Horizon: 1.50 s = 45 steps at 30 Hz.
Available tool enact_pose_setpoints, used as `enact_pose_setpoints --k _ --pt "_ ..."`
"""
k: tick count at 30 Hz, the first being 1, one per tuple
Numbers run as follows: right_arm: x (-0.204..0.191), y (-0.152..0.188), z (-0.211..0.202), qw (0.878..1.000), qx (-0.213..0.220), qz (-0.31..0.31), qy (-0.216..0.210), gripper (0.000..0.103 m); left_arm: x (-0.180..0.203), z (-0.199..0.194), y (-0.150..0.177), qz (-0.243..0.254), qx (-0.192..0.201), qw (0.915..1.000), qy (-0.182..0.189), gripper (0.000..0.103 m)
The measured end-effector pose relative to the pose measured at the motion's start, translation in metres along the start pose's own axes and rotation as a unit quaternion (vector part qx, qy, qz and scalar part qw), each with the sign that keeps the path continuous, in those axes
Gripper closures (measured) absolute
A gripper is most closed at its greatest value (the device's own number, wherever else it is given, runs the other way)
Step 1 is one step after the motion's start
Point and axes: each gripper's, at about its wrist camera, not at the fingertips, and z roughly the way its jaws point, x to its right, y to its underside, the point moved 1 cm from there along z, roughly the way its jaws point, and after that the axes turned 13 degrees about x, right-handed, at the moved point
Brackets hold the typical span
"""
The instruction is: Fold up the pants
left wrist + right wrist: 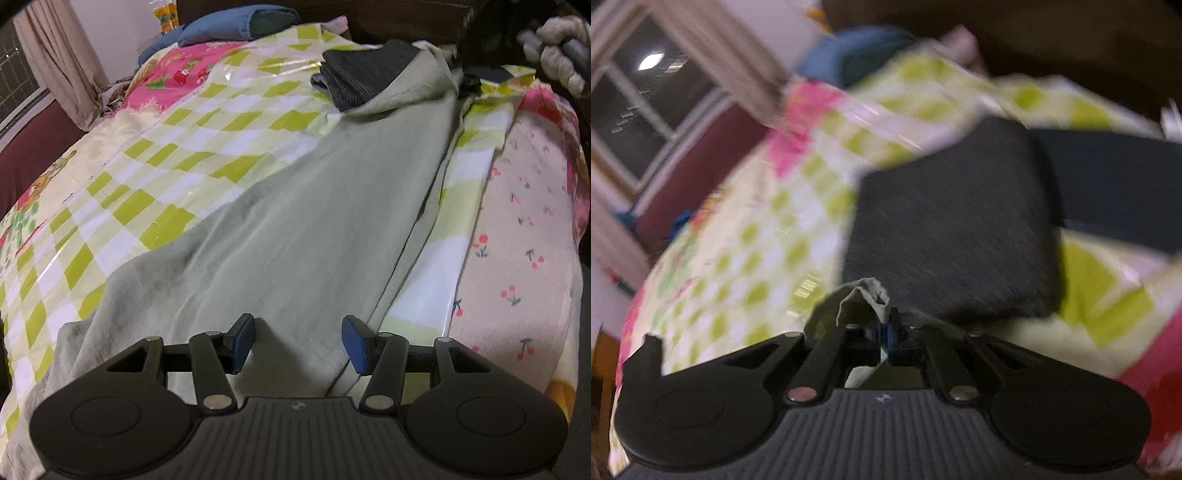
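My right tongs (882, 332) are clamped on a bunched end of the pale green pants (295, 229), which lie stretched along the checked bed (155, 155) toward a dark folded garment (365, 74) at 1 o'clock. My left tongs (298, 343) hover spread wide, empty, low over the near fabric. I judge the fold goes best if I pin the near end and carry the far end over evenly.

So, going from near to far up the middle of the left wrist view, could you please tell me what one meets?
Left tool, open → pale green pants → folded dark grey garment → dark wooden headboard.
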Motion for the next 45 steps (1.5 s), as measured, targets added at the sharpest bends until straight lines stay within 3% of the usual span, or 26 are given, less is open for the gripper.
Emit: enact_pose_setpoints --k 2,5,8,10,12,15,16,17,21,23,25,27,31,35,39,42,45 --pt "0.016 0.013 0.012 0.999 -0.026 0.025 0.027 0.099 0.001 0.001 0.001 0.004 -0.001 1.0000 -0.002 0.037" --pt "0.026 0.026 0.010 0.999 -0.027 0.028 0.030 0.098 0.000 0.000 0.003 0.004 -0.002 1.0000 0.000 0.037" --pt "0.012 0.029 0.004 0.999 -0.012 -0.028 0.033 0.093 0.000 0.001 0.003 0.007 -0.003 1.0000 0.000 0.035" --pt "-0.006 0.031 0.003 0.993 -0.005 -0.103 0.051 0.084 0.000 0.000 0.003 0.008 -0.003 1.0000 -0.004 0.033" --pt "-0.021 0.035 -0.002 0.982 0.010 -0.179 0.063 0.076 -0.001 -0.001 0.004 0.008 -0.003 1.0000 -0.006 0.032" --pt "-0.044 0.053 -0.011 0.939 0.049 -0.326 0.100 0.053 -0.002 -0.004 0.006 0.006 -0.004 1.0000 -0.005 0.032" --pt "-0.048 0.059 -0.013 0.923 0.057 -0.363 0.111 0.052 -0.002 -0.004 0.007 0.005 -0.004 1.0000 -0.005 0.032" --pt "-0.049 0.060 -0.014 0.918 0.060 -0.375 0.111 0.052 -0.004 -0.004 0.006 0.004 -0.004 1.0000 -0.005 0.032" --pt "-0.034 0.035 -0.030 0.949 0.095 -0.285 0.099 0.052 -0.006 -0.003 0.008 0.000 -0.005 1.0000 -0.006 0.031" --pt "-0.032 0.027 -0.037 0.953 0.119 -0.265 0.083 0.053 -0.005 -0.001 0.008 0.001 -0.006 1.0000 -0.005 0.031" --pt "-0.040 0.022 -0.037 0.950 0.137 -0.269 0.077 0.054 -0.005 0.000 0.007 0.003 -0.008 0.9999 -0.006 0.030" --pt "-0.041 0.010 -0.031 0.957 0.146 -0.237 0.076 0.054 -0.005 0.001 0.007 0.002 -0.009 0.9999 -0.006 0.029" --pt "-0.038 0.006 -0.003 0.974 0.063 -0.213 0.045 0.054 -0.005 0.001 0.006 0.003 -0.011 0.9999 -0.008 0.028" --pt "-0.030 0.007 0.016 0.989 0.019 -0.147 -0.012 0.054 -0.005 0.001 0.006 0.003 -0.012 0.9999 -0.007 0.028" --pt "-0.022 0.006 0.047 0.995 -0.045 -0.086 -0.030 0.052 -0.006 0.001 0.006 0.003 -0.014 0.9999 -0.007 0.027" --pt "-0.027 0.009 0.047 0.994 -0.051 -0.091 -0.043 0.052 -0.006 0.002 0.006 0.000 -0.015 0.9999 -0.006 0.027" --pt "-0.014 0.000 0.053 0.998 -0.042 -0.016 -0.053 0.059 -0.006 0.004 0.005 0.002 -0.014 0.9999 -0.005 0.027"
